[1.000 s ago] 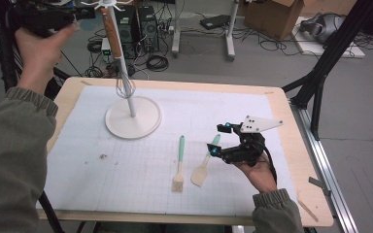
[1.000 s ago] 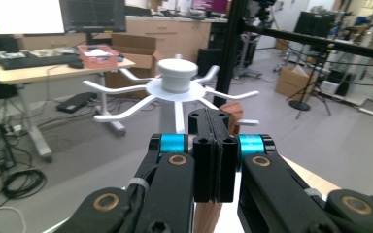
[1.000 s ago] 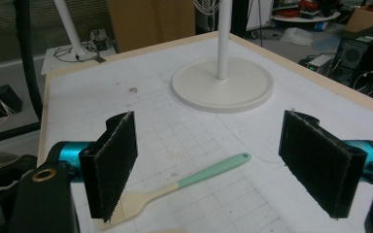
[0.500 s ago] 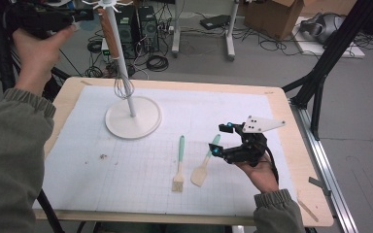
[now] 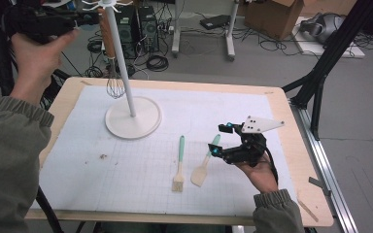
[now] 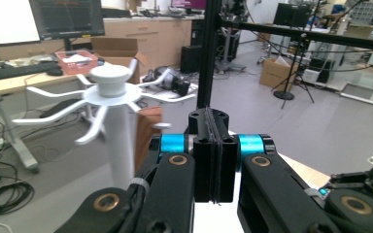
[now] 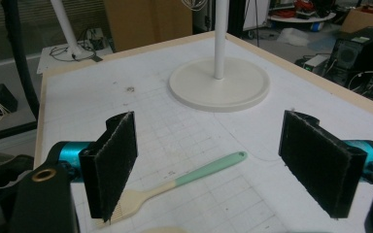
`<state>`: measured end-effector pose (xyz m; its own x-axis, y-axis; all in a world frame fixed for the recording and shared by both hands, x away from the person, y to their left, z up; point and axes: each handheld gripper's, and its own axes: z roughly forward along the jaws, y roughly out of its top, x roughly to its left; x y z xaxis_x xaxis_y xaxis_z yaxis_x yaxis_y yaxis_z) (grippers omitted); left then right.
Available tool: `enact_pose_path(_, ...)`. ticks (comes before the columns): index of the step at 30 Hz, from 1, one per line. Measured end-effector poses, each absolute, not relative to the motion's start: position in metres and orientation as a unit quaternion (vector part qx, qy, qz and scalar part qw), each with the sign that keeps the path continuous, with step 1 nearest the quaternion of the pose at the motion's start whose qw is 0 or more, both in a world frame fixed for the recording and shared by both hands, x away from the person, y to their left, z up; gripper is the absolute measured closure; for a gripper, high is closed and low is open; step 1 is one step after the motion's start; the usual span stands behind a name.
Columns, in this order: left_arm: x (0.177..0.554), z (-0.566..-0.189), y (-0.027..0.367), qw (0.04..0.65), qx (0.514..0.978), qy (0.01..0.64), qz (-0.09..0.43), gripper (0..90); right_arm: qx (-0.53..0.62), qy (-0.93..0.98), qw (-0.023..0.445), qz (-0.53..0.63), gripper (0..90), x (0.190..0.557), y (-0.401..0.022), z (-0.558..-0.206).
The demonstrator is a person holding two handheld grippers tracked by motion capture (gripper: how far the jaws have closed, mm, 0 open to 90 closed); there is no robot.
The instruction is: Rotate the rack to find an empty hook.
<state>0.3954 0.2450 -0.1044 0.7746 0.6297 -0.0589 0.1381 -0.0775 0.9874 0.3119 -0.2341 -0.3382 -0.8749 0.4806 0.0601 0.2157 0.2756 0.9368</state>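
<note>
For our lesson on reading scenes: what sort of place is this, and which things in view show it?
Probably a robotics lab or workshop: computer towers and loose cables on the floor, cardboard boxes, and a desk with monitors behind the white utensil stand.

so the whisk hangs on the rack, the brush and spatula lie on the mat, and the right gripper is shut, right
Not quite: the right gripper is open, its fingers wide apart in the right gripper view. The whisk does hang on the rack, and the brush and spatula lie on the mat.

whisk (image 5: 115, 85) hangs on rack (image 5: 133, 118); brush (image 5: 179, 163) left of spatula (image 5: 205, 163).
</note>
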Motion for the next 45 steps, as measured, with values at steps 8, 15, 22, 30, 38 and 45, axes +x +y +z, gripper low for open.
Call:
enact_pose_path(8, 0.403, -0.110, 0.230, 0.619, 0.709, 0.274, 0.196, 88.9, 0.220, 0.789, 0.120, 0.561, 20.6, 0.311, -0.235, -0.337)
enact_pose_path(15, 0.406, -0.110, 0.233, 0.615, 0.698, 0.297, 0.216, 88.9, 0.217, 0.788, 0.123, 0.562, 20.6, 0.311, -0.235, -0.337)
enact_pose_path(22, 0.408, -0.112, 0.239, 0.616, 0.690, 0.307, 0.224, 88.8, 0.217, 0.788, 0.123, 0.563, 20.6, 0.311, -0.235, -0.336)
enact_pose_path(30, 0.408, -0.112, 0.242, 0.613, 0.687, 0.313, 0.233, 88.8, 0.218, 0.787, 0.124, 0.564, 20.6, 0.311, -0.236, -0.336)
enact_pose_path(38, 0.410, -0.112, 0.247, 0.612, 0.681, 0.320, 0.243, 88.7, 0.216, 0.786, 0.125, 0.565, 20.6, 0.310, -0.236, -0.335)
enact_pose_path(45, 0.412, -0.113, 0.254, 0.612, 0.676, 0.329, 0.244, 88.6, 0.215, 0.786, 0.128, 0.566, 20.6, 0.310, -0.237, -0.334)
